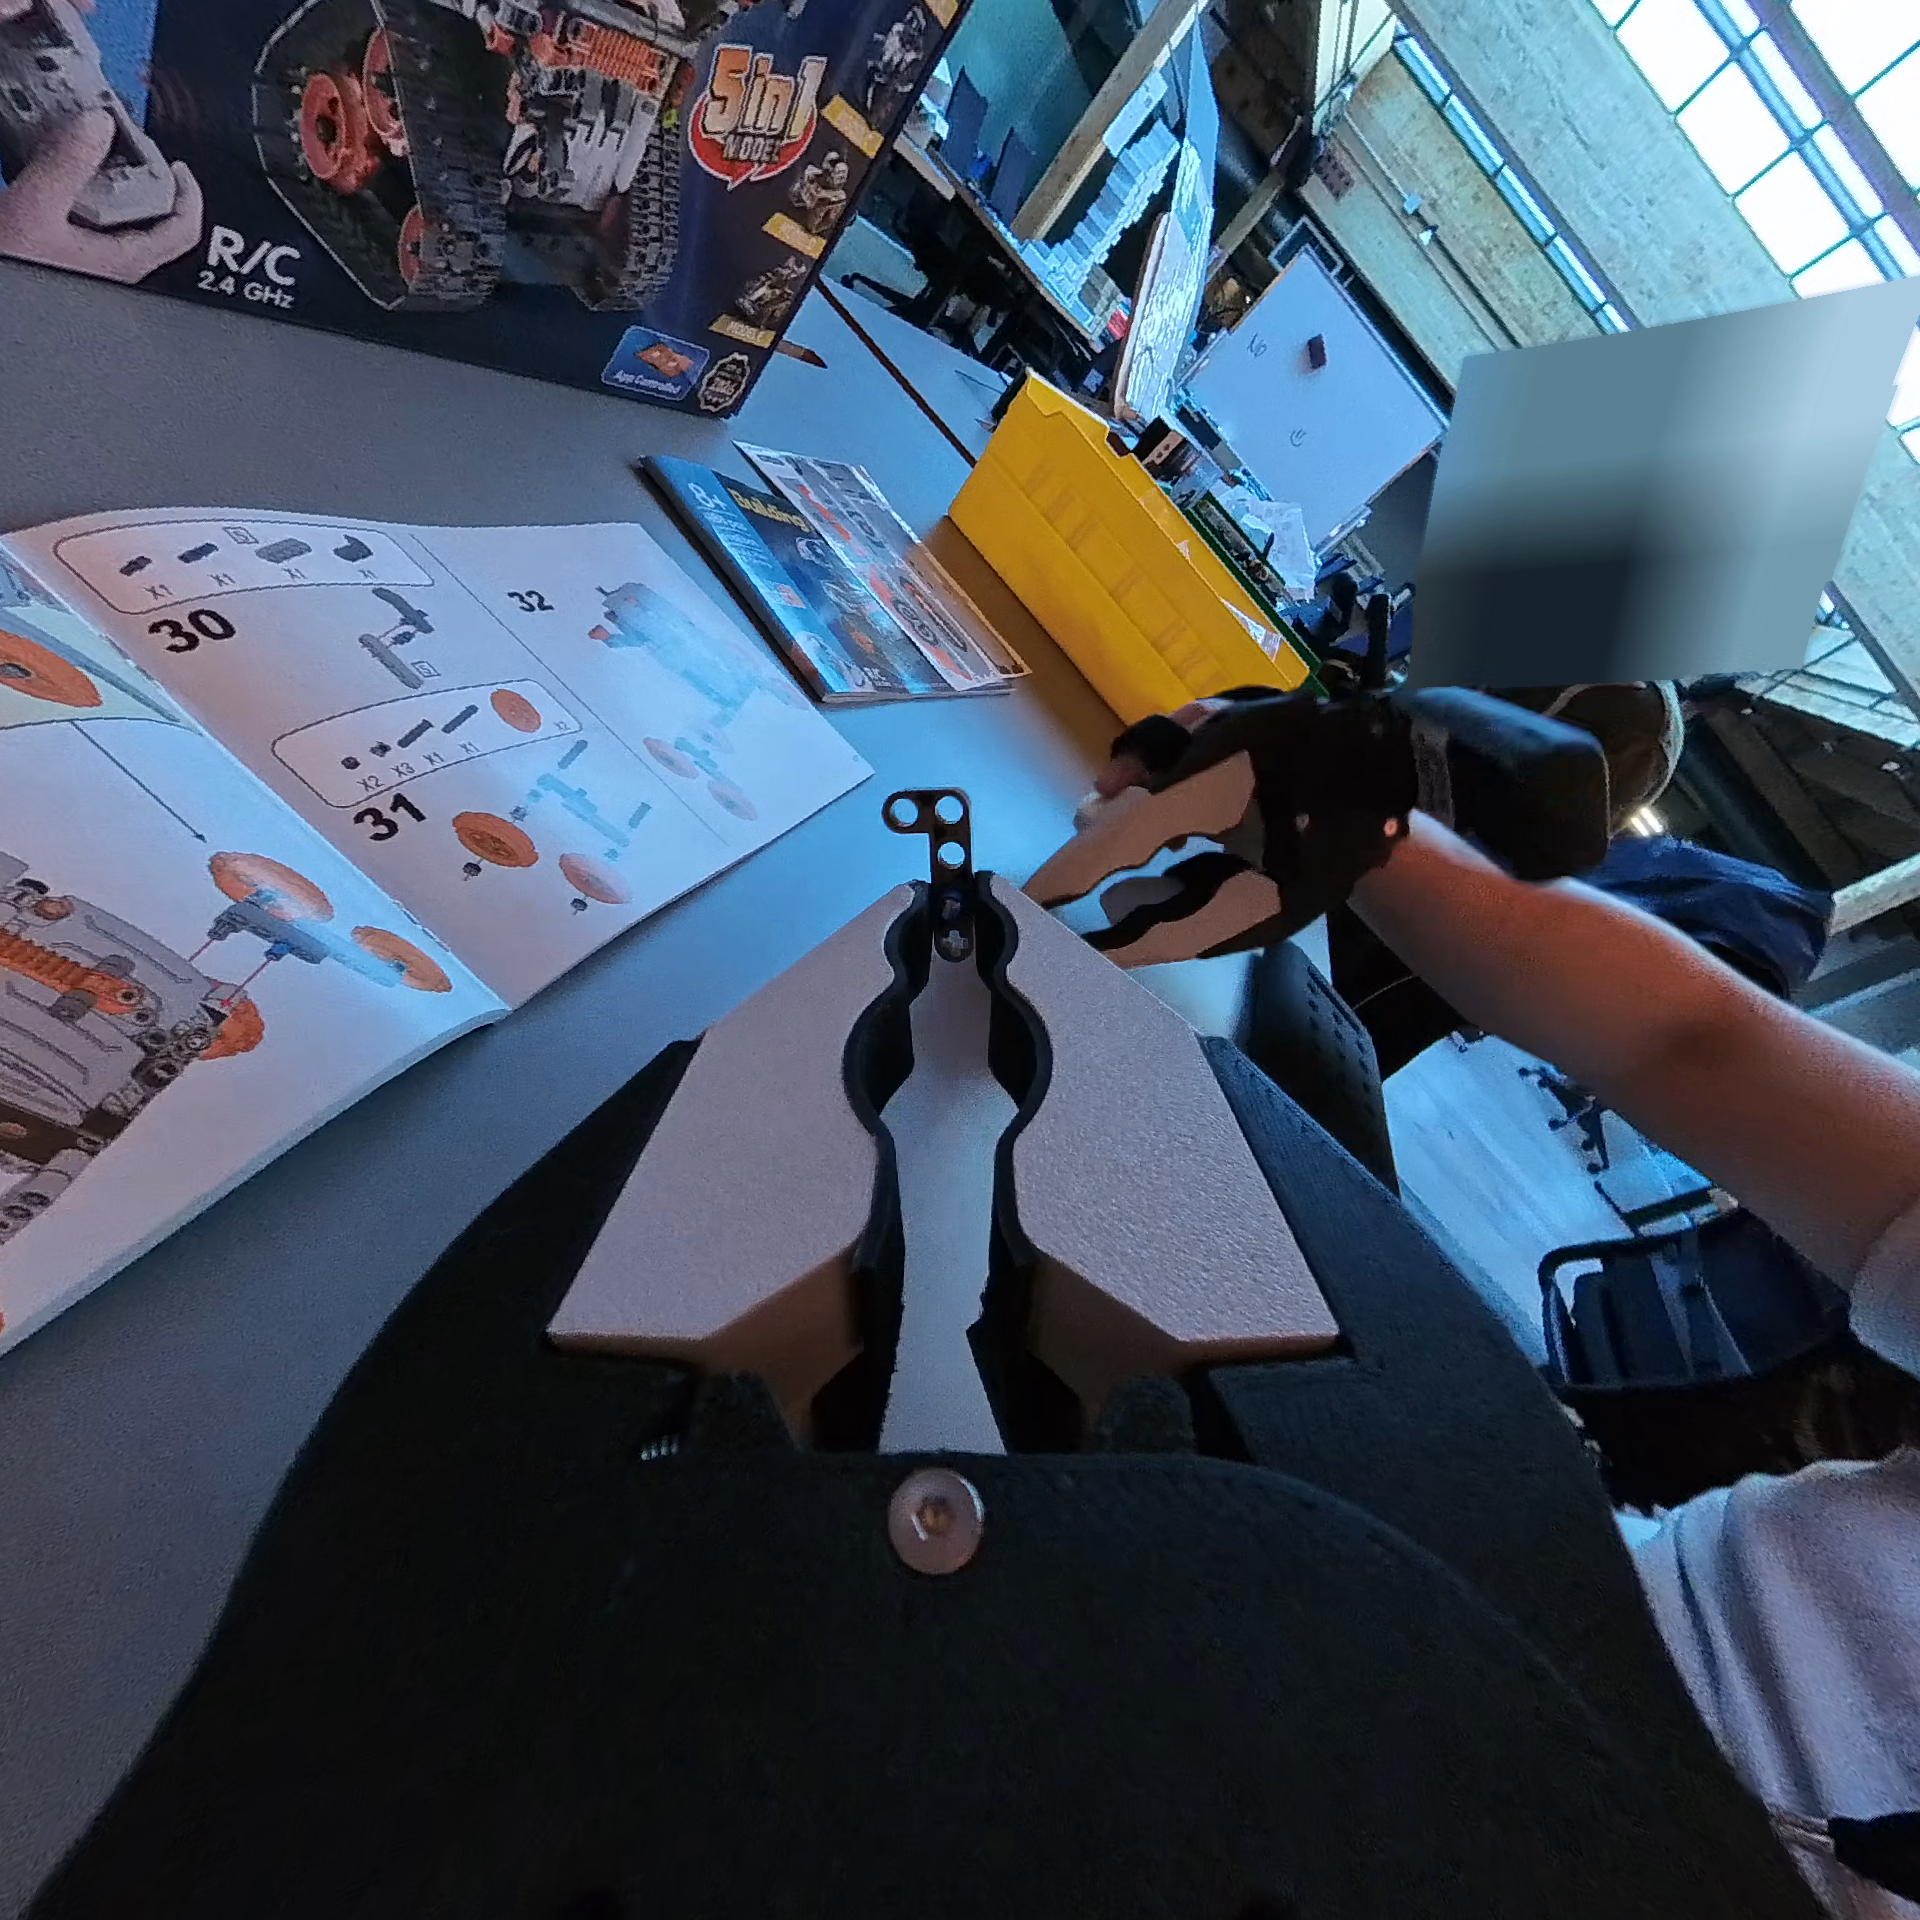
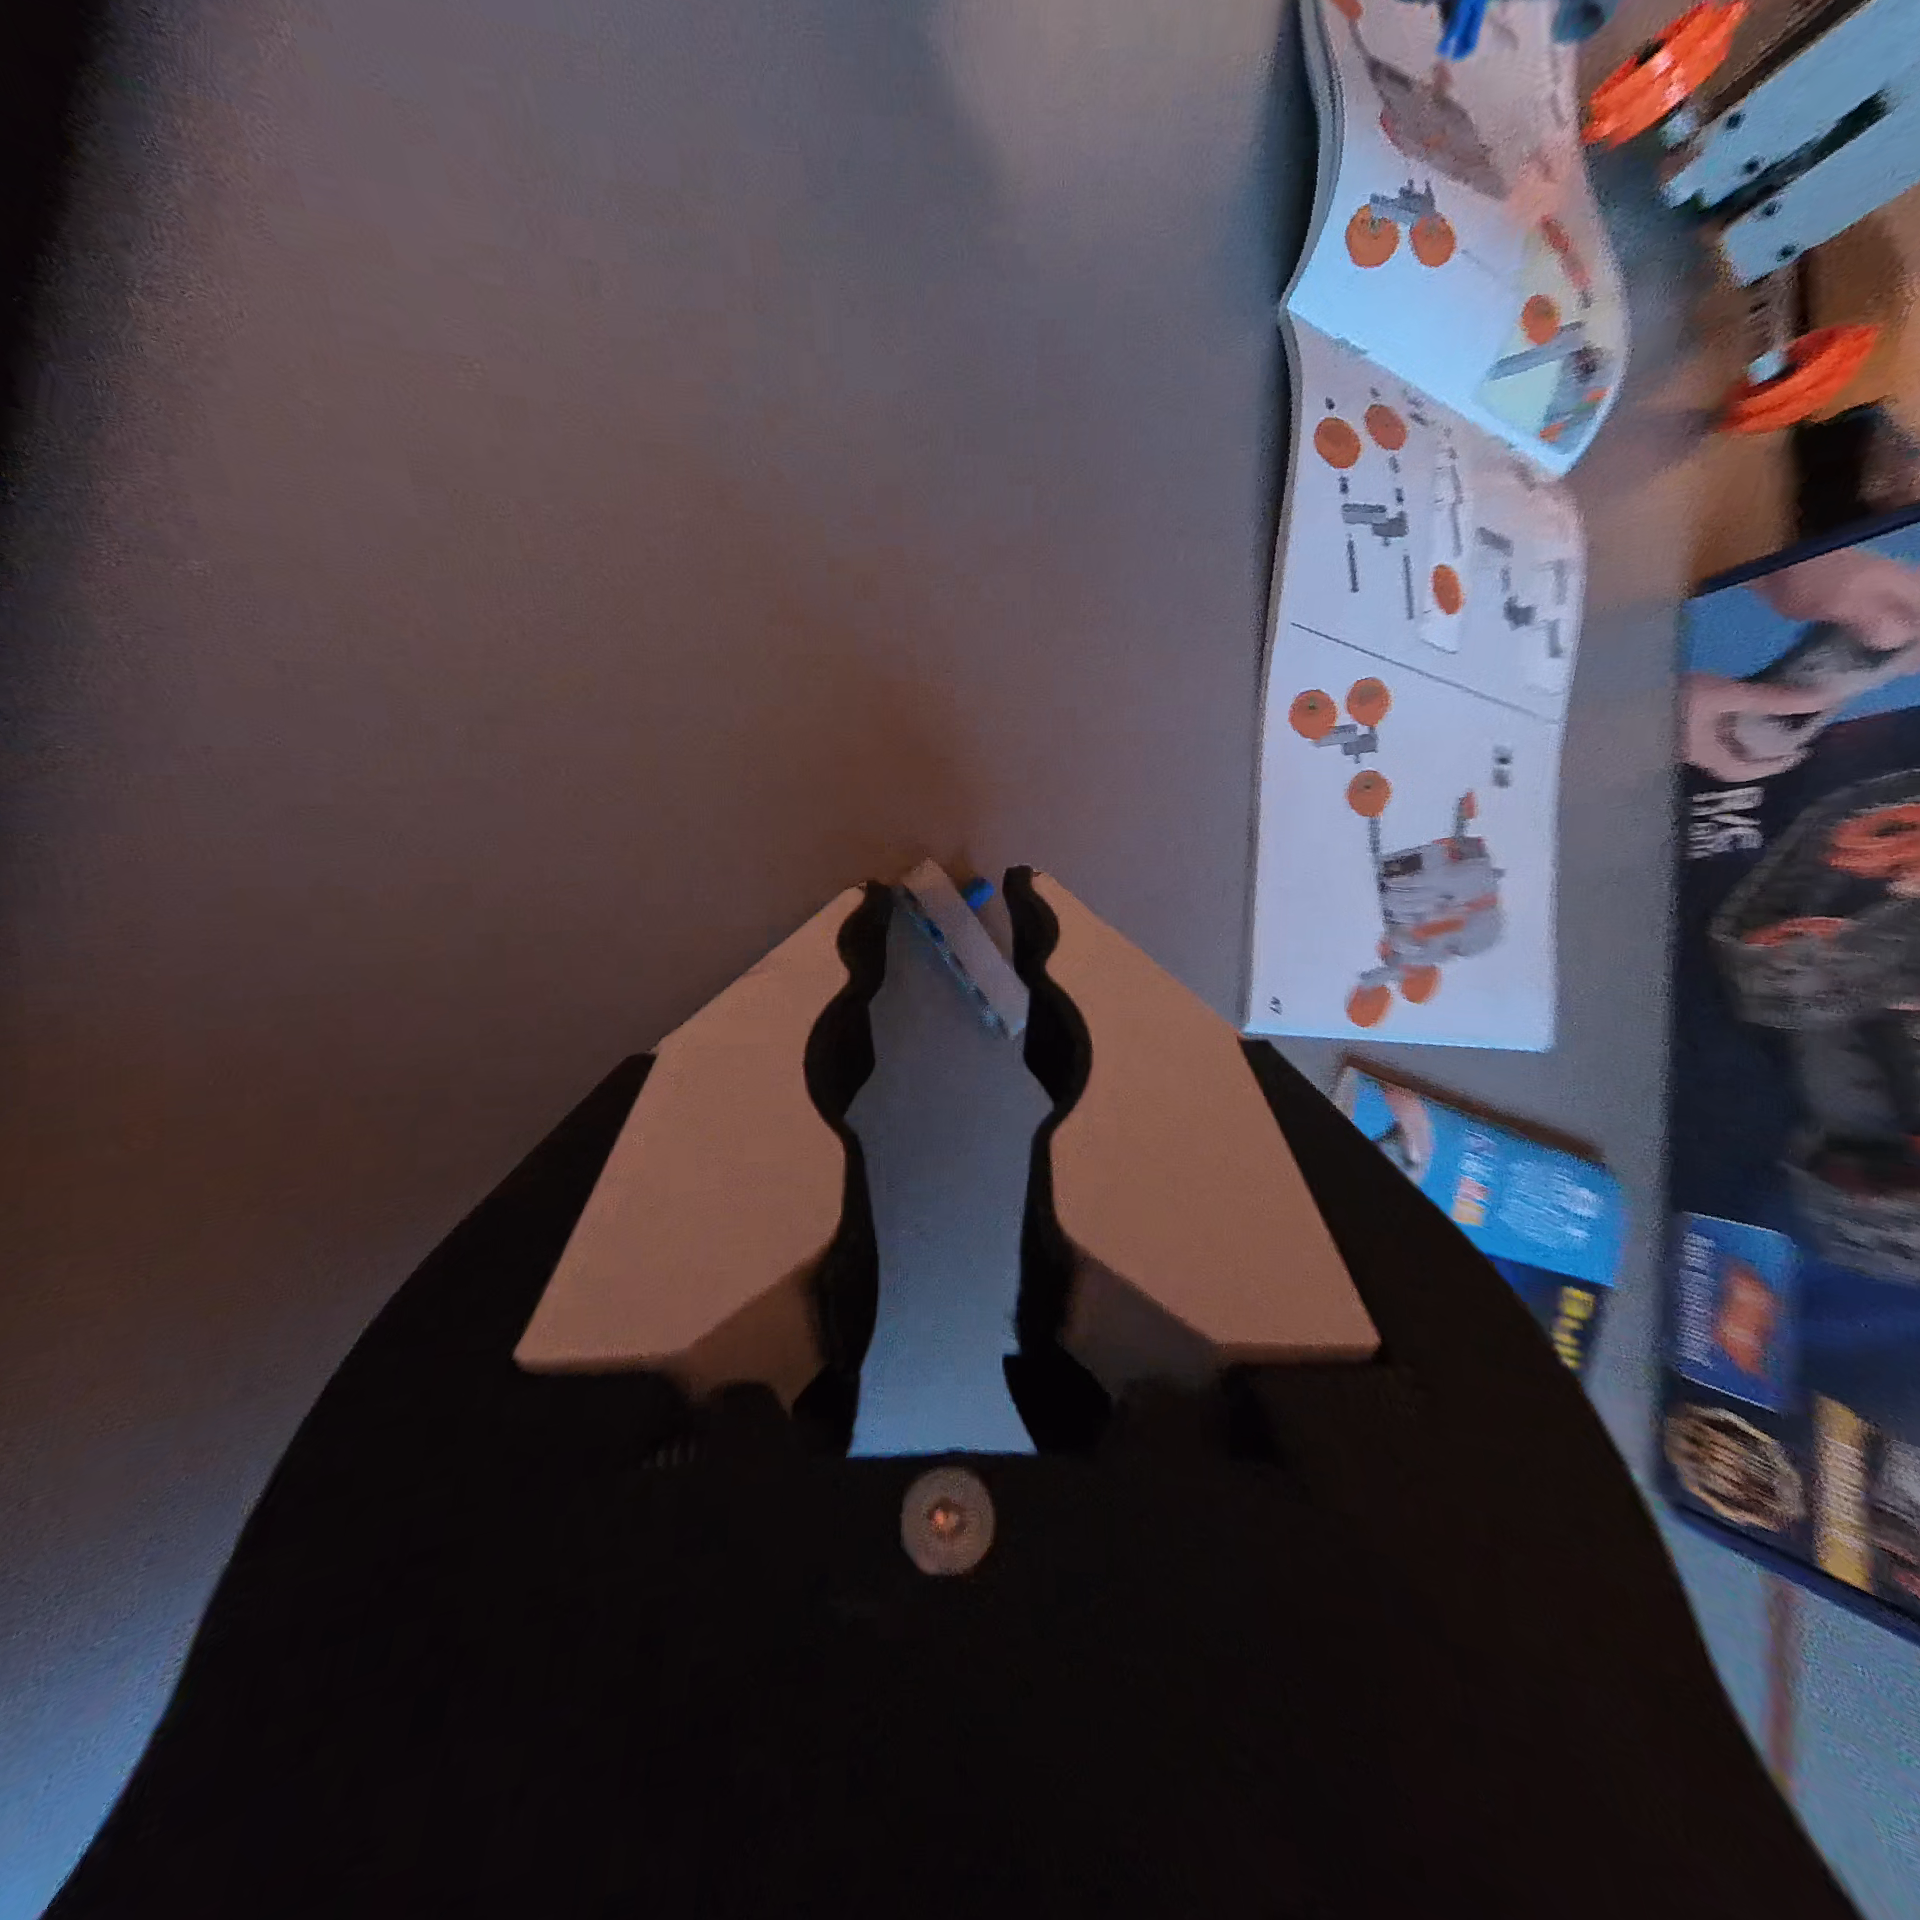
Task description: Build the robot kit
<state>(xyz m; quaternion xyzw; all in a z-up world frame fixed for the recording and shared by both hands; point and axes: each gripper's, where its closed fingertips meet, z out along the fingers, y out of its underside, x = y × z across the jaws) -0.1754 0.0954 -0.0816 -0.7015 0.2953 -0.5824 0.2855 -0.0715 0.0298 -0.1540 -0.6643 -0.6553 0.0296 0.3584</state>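
Observation:
My left gripper is shut on a small black L-shaped beam with round holes, which sticks up past the fingertips above the grey table. My right gripper holds a short grey beam with a blue pin slantwise between its fingers, over bare table; this view is motion-blurred. The right gripper also shows in the left wrist view, held by a black-gloved hand just right of my left fingertips.
An open instruction booklet lies on the table. A dark toy box, small booklets and a yellow bin lie beyond. A part-built grey model with orange wheels sits far right. The left gripper's tips are roughly 15 centimeters from the right gripper's.

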